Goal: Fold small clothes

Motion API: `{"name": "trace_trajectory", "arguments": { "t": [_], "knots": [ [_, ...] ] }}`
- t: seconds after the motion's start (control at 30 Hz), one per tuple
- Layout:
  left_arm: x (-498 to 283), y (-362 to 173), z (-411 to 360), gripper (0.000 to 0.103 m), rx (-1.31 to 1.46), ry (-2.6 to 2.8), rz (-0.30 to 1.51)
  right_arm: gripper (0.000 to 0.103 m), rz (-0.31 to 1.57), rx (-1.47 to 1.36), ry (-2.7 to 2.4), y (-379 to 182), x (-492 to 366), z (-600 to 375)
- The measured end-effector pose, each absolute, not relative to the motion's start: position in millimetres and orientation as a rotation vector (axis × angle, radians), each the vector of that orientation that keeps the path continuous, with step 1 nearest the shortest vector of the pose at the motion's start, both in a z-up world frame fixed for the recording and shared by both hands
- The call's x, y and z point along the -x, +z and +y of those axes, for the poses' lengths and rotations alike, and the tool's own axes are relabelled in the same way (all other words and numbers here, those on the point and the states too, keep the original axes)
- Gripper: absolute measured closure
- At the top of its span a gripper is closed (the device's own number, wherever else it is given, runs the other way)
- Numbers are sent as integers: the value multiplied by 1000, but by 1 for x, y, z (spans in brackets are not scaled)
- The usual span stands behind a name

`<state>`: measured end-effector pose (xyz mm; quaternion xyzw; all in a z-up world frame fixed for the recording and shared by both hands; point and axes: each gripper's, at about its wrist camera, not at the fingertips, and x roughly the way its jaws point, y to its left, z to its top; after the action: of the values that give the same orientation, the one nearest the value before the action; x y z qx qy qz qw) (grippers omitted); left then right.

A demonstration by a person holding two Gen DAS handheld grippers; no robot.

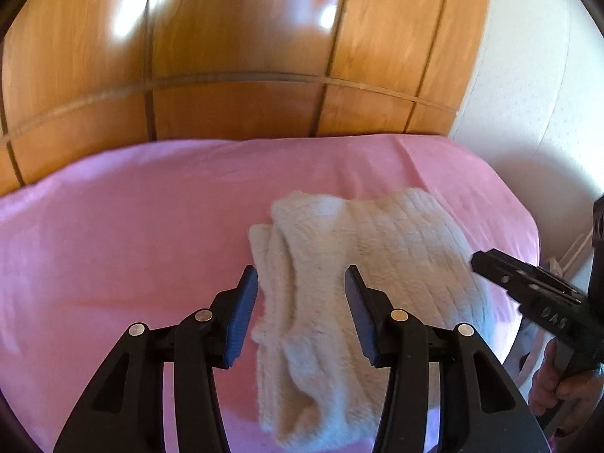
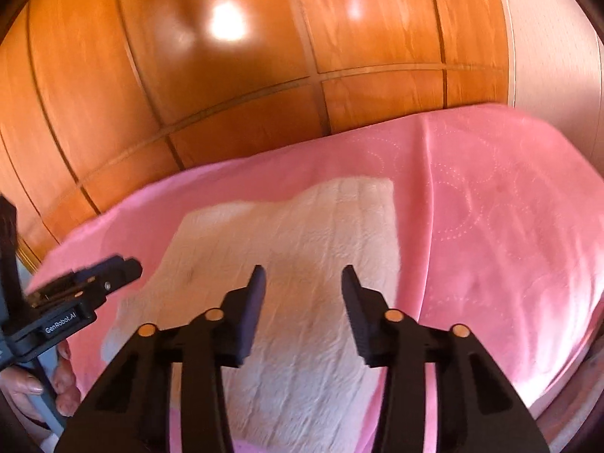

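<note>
Beyond both grippers stands a glossy orange-brown wooden panelled wardrobe front [image 1: 234,49], and in front of it, under and ahead of the fingers, spreads a pink soft bed cover [image 1: 113,226] with a faint dotted circle pattern on the side to the right of the right gripper. On that cover lies the cream fluffy ribbed knit garment [image 1: 362,249], the thing to be folded; it sits directly below and ahead of both sets of fingers, bunched into a ridge along its left edge (it looks partly folded, with layers lying over one another).

The left gripper [image 1: 302,317] hangs above the near left edge of the garment with its jaws spread and nothing between the blue pads. The right gripper [image 2: 304,309] hovers over the middle of the garment, its black jaws likewise apart and pinching nothing. Each gripper shows at the side of the other's view, held by a hand [image 1: 566,389] at the handle.

My guess at the risks: the knit is thick and springy, so a pinch taken too shallow could catch only the top layer and pull the fold apart, and the bunched left ridge could drag crooked if the two hands lift unevenly. The soft cover might also get caught up with the garment.

No containers are in sight.
</note>
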<state>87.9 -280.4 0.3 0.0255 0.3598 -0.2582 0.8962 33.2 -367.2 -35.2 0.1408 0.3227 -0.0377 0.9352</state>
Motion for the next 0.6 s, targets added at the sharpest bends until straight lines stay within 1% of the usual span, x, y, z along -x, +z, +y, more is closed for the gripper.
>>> {"name": "trace_trajectory", "arguments": {
  "t": [0.07,0.13,0.17,0.2,0.23,0.33,0.6],
  "knots": [
    [-91,-14,-294,56,-110,-523,767,64,690,-278,-63,-47,-38,-359],
    [-104,-37,-299,56,-163,-485,850,62,719,-223,-97,-71,-40,-349],
    [-116,-53,-303,54,-150,-474,907,62,717,-212,-104,-75,-40,-347],
    [-120,-60,-300,51,-121,-465,913,62,703,-224,-106,-82,-40,-344],
    [-121,-62,-296,45,-94,-458,903,61,682,-234,-118,-84,-40,-342],
    [-121,-60,-289,45,-40,-460,905,57,660,-201,-146,-84,-41,-333],
    [-102,-43,-280,45,-54,-421,826,55,658,-194,-169,-81,-41,-330]
  ]
}}
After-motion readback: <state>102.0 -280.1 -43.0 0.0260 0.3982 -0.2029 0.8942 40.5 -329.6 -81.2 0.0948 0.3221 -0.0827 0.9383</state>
